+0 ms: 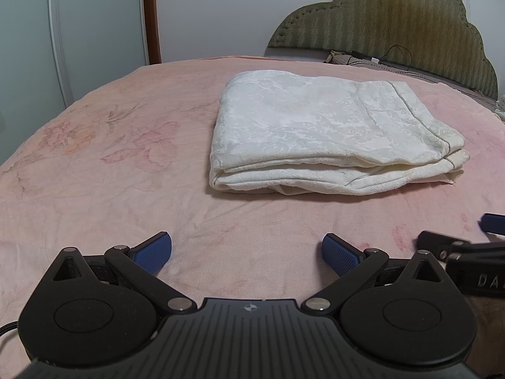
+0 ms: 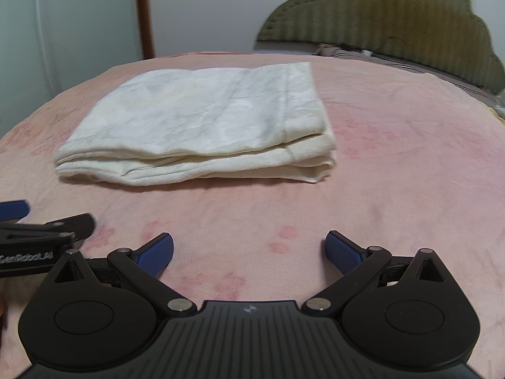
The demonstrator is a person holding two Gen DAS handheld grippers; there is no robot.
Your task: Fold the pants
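- Already folded, the white pants (image 1: 331, 132) lie stacked on the pink bed (image 1: 110, 164).
- Left claw (image 1: 246, 252) spread apart, holding nothing.
- Right claw (image 2: 249, 251) likewise apart, holding nothing.

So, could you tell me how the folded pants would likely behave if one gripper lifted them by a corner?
The pants look soft and floppy, so the stacked layers would probably sag and unfold. The loose edges at the near side suggest the layers could slide apart. Pushed, they would likely bunch on the fuzzy blanket rather than glide.
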